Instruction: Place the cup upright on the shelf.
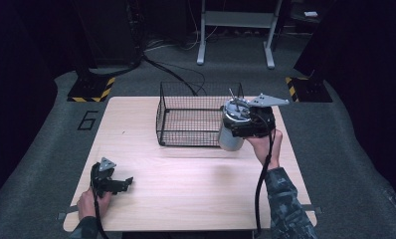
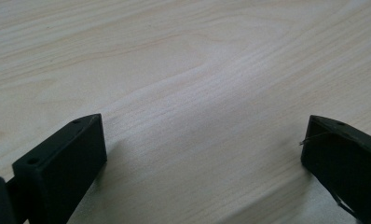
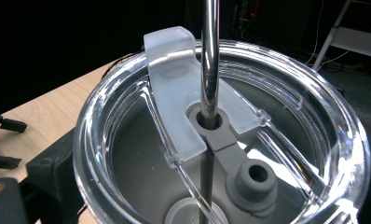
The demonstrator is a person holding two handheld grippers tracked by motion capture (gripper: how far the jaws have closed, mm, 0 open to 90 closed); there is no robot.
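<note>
While a person's right hand (image 1: 265, 144) lifts a steel cup (image 1: 231, 130) clear of the wooden table (image 1: 186, 189), the right gripper (image 1: 246, 122) is clamped around the cup's upper body, holding it upright just beside the front right corner of a black wire basket (image 1: 191, 117). Seen from the right gripper view, the cup's clear lid (image 3: 314, 102) carries a frosted slider (image 3: 179, 84), and a metal straw (image 3: 210, 56) stands through its centre hole. Near the table's front left corner, the left gripper (image 1: 117, 183) rests low over bare wood, jaws spread wide with nothing between them.
</note>
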